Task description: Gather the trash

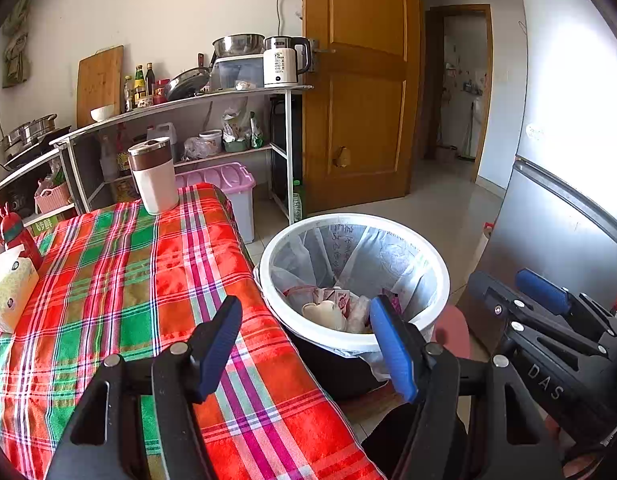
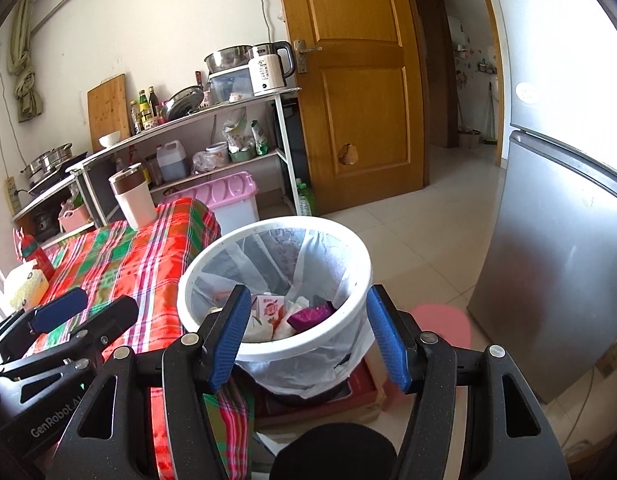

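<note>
A white-rimmed trash bin lined with a clear bag stands on the floor against the table's right edge. Inside lie a small pink-and-white carton, a purple wrapper and other crumpled trash. My left gripper hovers over the table edge and the bin's near rim, open with nothing between its blue pads. My right gripper hangs beside it over the bin's near side, open and empty too.
The table wears a red-green plaid cloth with a lidded tumbler, a tissue pack and a red bottle. A grey fridge stands right, a pink stool by the bin, kitchen shelves and a wooden door behind.
</note>
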Tool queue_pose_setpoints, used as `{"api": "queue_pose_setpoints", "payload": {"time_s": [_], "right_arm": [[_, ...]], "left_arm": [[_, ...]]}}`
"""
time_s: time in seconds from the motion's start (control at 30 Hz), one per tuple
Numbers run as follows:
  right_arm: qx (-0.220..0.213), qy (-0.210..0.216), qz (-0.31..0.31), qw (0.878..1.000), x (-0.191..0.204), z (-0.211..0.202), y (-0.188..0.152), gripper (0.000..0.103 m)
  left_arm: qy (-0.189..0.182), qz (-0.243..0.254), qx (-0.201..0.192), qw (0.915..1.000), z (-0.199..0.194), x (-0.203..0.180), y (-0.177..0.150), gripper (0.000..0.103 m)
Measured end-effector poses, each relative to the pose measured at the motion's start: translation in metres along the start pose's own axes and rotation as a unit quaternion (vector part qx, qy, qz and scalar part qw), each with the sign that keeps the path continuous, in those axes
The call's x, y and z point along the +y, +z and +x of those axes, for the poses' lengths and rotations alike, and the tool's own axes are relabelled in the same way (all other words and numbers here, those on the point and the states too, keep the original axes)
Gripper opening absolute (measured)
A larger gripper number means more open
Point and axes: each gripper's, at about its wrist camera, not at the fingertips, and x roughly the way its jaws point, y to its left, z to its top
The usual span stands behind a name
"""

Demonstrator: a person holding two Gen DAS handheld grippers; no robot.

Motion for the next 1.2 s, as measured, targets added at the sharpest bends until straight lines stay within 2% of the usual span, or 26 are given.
{"api": "queue_pose_setpoints", "payload": {"time_s": [0.3,1.2], "right_arm": [[0.0,-0.001,0.004,1.0,0.0007,-0.0023,-0.0027,0.061],[0.003,-0.004,0.002,1.0,0.0006,-0.0038,-0.0025,0.061]], "left_arm": [[0.003,-0.014,0.0,0.9999,-0.0045,0.004,-0.0043,0.069],[-0.005,-0.016,0.005,0.9999,-0.0036,0.0046,-0.0043,0.069]]}}
